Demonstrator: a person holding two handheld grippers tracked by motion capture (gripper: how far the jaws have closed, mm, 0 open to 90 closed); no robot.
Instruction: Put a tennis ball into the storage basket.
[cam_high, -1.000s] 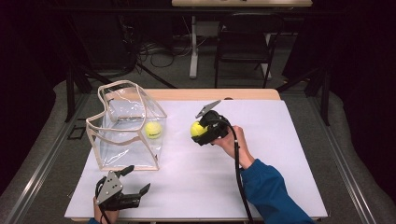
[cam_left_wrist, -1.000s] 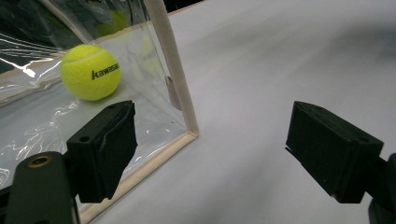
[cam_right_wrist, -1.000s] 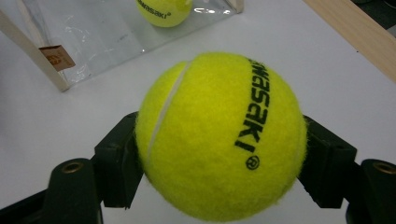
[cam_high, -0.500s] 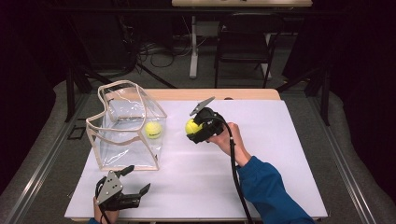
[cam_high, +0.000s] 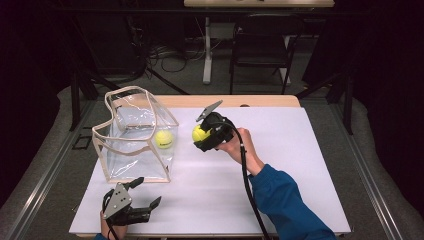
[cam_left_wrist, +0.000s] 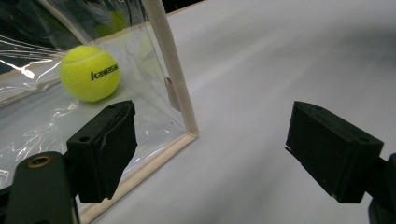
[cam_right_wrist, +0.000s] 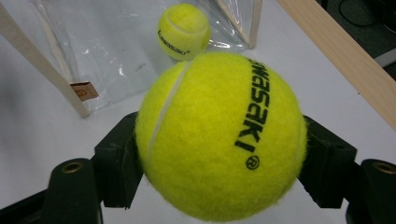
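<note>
High view | right gripper (cam_high: 204, 136) clamps yellow felt tennis ball (cam_high: 199, 133) above table | clear plastic bag with beige trim (cam_high: 134, 134) sits to its left, mouth up, second ball (cam_high: 163, 139) inside | left gripper (cam_high: 142, 192) wide, idle near bag's front corner

Right gripper (cam_high: 202, 136) is raised over mid-table, jaws clamped, blue-sleeved forearm (cam_high: 280, 200) angling in from bottom right. Left gripper (cam_high: 142, 195) sits low at the near edge, jaws spread wide.

Yellow tennis ball (cam_right_wrist: 219, 135) with black lettering, clear bag (cam_high: 135, 135) with beige trim, white table (cam_high: 295, 165).
</note>
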